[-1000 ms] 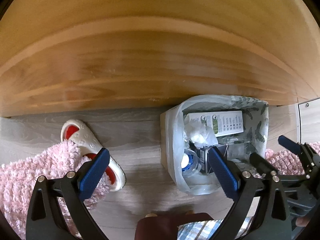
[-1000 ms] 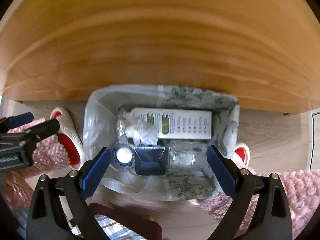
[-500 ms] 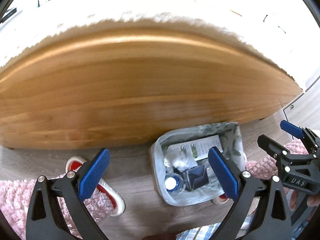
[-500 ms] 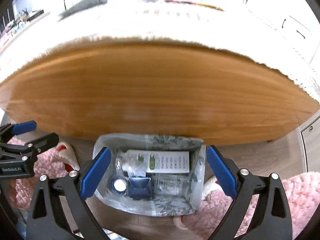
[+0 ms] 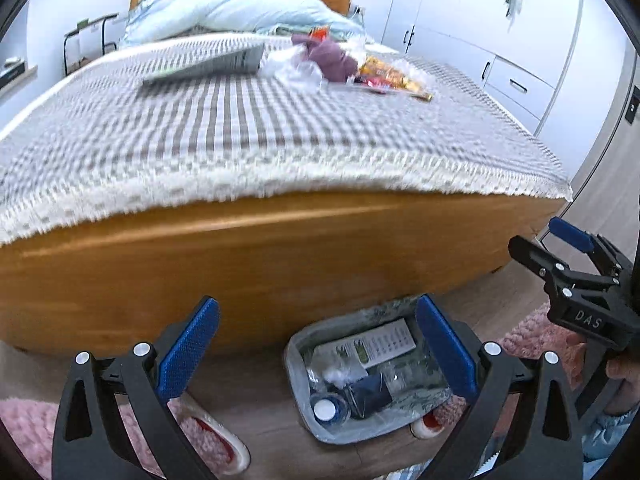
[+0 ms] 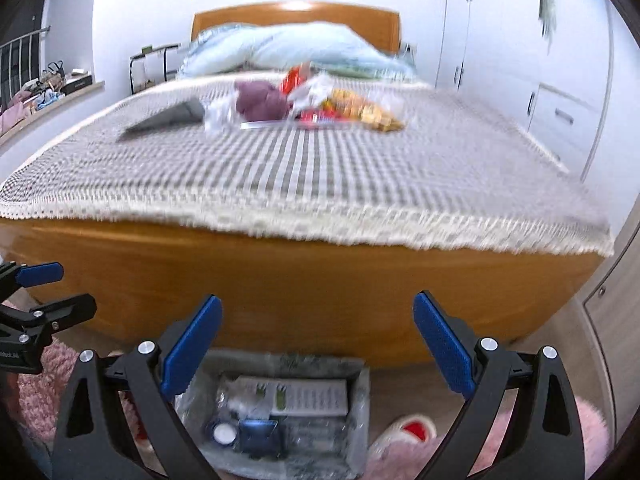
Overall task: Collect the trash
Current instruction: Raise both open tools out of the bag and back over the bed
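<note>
While both hang above the floor:
Left tongs [image 5: 316, 354]: wide open, empty.
Right tongs [image 6: 316, 350]: wide open, empty.
Trash bin [image 5: 320, 434]: lined, partly filled, beside the bed [image 5: 240, 256].
Bedspread [image 5: 240, 132]: wrappers [image 5: 390, 76] piled.

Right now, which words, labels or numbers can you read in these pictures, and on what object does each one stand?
"DAS": on the body of the right hand-held gripper, seen from the left wrist view.
Printed lines on the white carton in the trash bin: too small to read.
Print on the snack wrappers on the bed: blurred, unreadable.
</note>
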Motion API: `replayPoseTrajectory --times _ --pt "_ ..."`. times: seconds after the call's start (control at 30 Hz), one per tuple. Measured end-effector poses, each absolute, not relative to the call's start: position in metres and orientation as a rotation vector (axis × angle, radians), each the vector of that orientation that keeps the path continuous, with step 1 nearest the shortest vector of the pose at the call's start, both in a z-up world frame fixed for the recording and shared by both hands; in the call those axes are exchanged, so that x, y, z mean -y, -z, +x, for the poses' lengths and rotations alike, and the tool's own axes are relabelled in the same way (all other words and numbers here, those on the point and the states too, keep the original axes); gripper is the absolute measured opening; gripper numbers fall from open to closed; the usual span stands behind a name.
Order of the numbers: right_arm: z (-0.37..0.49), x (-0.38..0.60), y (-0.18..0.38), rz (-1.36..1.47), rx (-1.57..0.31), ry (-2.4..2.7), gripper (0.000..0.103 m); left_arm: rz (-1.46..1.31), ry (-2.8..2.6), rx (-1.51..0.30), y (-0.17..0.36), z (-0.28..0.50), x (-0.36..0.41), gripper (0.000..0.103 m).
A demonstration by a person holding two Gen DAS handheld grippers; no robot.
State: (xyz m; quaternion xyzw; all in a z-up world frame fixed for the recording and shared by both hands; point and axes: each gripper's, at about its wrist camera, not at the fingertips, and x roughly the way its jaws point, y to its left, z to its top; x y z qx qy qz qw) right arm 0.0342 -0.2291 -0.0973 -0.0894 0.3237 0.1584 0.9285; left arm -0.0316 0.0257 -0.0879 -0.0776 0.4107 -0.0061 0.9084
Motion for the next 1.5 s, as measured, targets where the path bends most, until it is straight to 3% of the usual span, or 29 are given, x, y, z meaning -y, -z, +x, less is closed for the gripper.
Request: replayPoseTrajectory --times 0.2,0.87,1.5 --pt "0.039 0.237 0.080 -0.218 -0.513 -0.273 0.092 -0.146 0.000 -0.788 0.064 -0.026 -0.032 0.095" --pt "0.093 0.239 0.038 -0.153 -0.361 -0.267 0.095 -0.172 -0.032 -0.614 0.009 0.030 -0.047 0.095" --pt "0.154 0.212 0.036 -0.174 -0.342 -0.217 0.095 -0.226 -0.038 -0.643 0.030 0.107 -0.071 0.095"
